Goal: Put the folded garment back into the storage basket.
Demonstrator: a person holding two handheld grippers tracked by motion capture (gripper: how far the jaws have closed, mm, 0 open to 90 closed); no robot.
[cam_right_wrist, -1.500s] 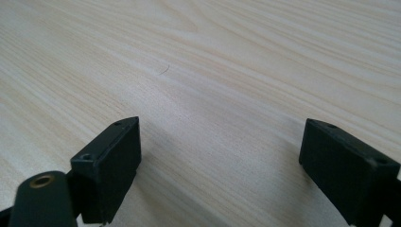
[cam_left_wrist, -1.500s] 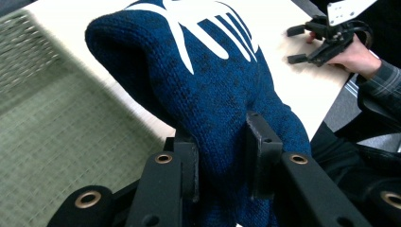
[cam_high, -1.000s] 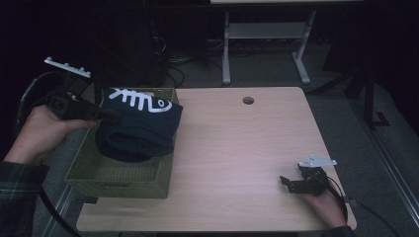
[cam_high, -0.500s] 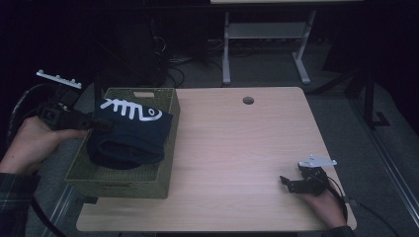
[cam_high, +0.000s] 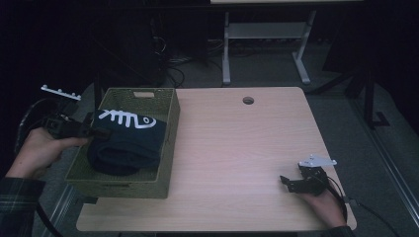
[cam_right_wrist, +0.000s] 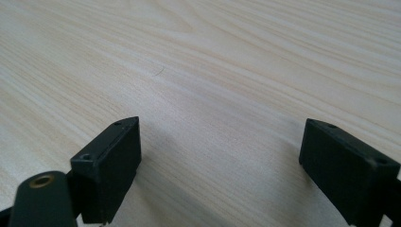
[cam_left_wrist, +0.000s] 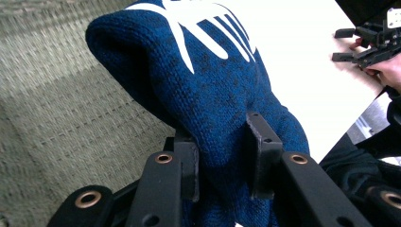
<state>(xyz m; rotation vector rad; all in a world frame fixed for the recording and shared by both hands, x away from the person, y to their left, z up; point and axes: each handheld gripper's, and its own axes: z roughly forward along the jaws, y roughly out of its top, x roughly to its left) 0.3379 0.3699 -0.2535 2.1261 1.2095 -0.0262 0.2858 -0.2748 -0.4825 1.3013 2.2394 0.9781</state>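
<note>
The left gripper is pinching a thick fold of the dark blue knit garment, its two black jaws pressing into the wool from either side — a grip on the bunched edge, which looks chosen so the folded bundle hangs together as one piece rather than opening out. From the jaws the cloth is running forward and away, the white fishbone print lying on its upper face at the far end. Beneath and to the side of the jaws, the woven green wall of the basket is filling the background; in the high view the left gripper is reaching in over the basket's near-left rim, and the garment is lying inside it, most of its bulk resting toward the basket's near half. The likely reason for the low, level hold is to set the bundle down flat without tipping it.

Well apart from all this, the right gripper is resting on the pale wooden table — its jaws are standing wide with nothing but bare wood grain between them, apparently parked out of the way.
</note>
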